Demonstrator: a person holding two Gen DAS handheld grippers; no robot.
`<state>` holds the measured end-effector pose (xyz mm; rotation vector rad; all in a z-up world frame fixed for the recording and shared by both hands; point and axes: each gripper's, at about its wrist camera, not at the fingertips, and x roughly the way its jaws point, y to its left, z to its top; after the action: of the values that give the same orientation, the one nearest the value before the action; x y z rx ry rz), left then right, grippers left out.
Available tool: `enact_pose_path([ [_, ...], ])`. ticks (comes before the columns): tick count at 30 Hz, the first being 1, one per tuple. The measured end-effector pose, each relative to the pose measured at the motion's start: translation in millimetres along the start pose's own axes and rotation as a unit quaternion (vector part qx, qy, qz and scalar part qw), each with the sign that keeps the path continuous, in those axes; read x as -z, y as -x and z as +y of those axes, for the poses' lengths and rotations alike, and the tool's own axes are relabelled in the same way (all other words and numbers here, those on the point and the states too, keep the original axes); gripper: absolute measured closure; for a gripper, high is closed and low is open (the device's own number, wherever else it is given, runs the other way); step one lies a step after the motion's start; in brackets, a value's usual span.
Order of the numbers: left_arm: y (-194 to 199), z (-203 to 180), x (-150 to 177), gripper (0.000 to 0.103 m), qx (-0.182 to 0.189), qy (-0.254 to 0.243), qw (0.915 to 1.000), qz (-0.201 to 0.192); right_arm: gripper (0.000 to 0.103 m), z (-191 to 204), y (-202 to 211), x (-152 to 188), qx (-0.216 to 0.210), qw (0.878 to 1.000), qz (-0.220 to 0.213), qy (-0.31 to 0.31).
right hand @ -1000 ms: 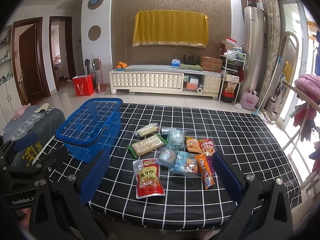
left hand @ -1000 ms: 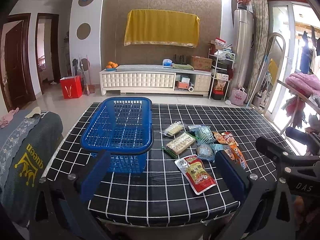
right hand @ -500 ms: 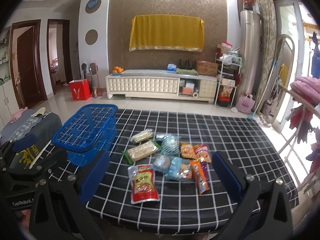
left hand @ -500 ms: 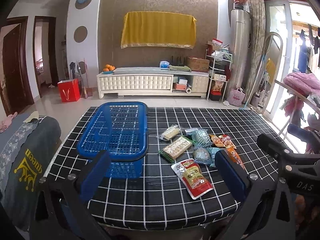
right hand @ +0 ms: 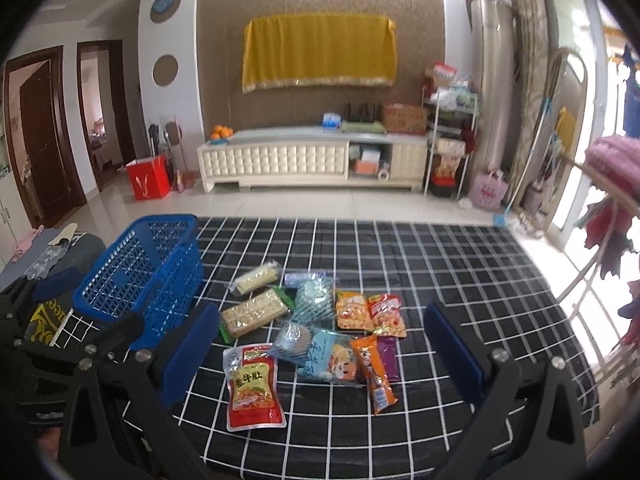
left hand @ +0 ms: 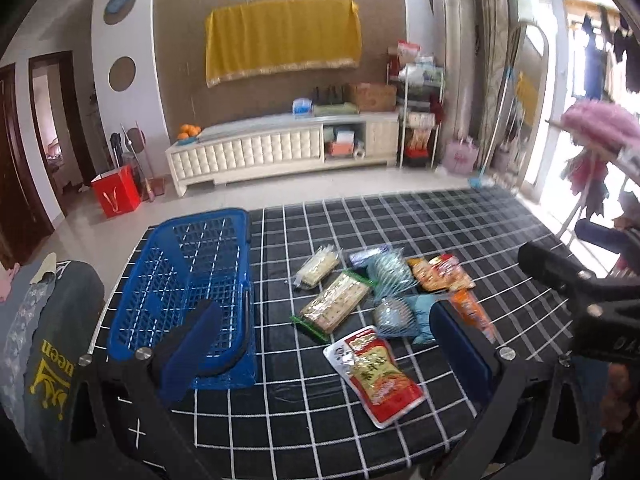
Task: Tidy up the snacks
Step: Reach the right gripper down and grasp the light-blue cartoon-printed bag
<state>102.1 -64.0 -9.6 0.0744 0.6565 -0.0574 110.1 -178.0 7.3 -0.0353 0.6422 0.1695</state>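
Nearest, right gripper (right hand: 320, 356) held above the table edge, blue fingers (right hand: 190, 350) spread wide and empty, framing the red pouch (right hand: 253, 390), likely the first pick. Left gripper (left hand: 324, 352) likewise wide and empty, angled between basket and pile. Beyond, snack packets (right hand: 316, 320) loose on the checked cloth (right hand: 460, 272). Further left, empty blue basket (right hand: 140, 276) beside them, presumably their destination.
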Motion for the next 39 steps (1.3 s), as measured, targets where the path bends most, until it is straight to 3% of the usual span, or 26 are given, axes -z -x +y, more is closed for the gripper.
enact_pose_path([
  [7,-66,-3,6,0.0,0.009,-0.012,0.9982,0.059,0.0,-12,-81,-1,-0.066,0.992,0.092,0.05],
  [13,-87,-11,17,0.0,0.019,-0.039,0.9958,0.081,0.0,-24,-134,18,-0.078,0.978,0.175,0.087],
  [22,-128,-29,31,0.0,0.041,-0.05,0.9913,0.114,0.002,-44,-190,52,-0.082,0.962,0.26,0.008],
  [28,-147,-23,39,0.0,0.055,-0.033,0.9895,0.129,0.008,-36,-217,64,-0.033,0.954,0.296,0.022],
  [33,-151,-18,39,0.0,0.071,-0.013,0.9883,0.134,0.015,-42,-229,69,-0.039,0.947,0.318,-0.005],
  [37,-145,-22,39,0.0,0.062,-0.024,0.9893,0.13,0.027,-37,-226,69,-0.044,0.949,0.311,0.003],
  [39,-141,-24,37,0.0,0.061,-0.024,0.9895,0.129,0.029,-37,-220,69,-0.048,0.952,0.304,0.0],
])
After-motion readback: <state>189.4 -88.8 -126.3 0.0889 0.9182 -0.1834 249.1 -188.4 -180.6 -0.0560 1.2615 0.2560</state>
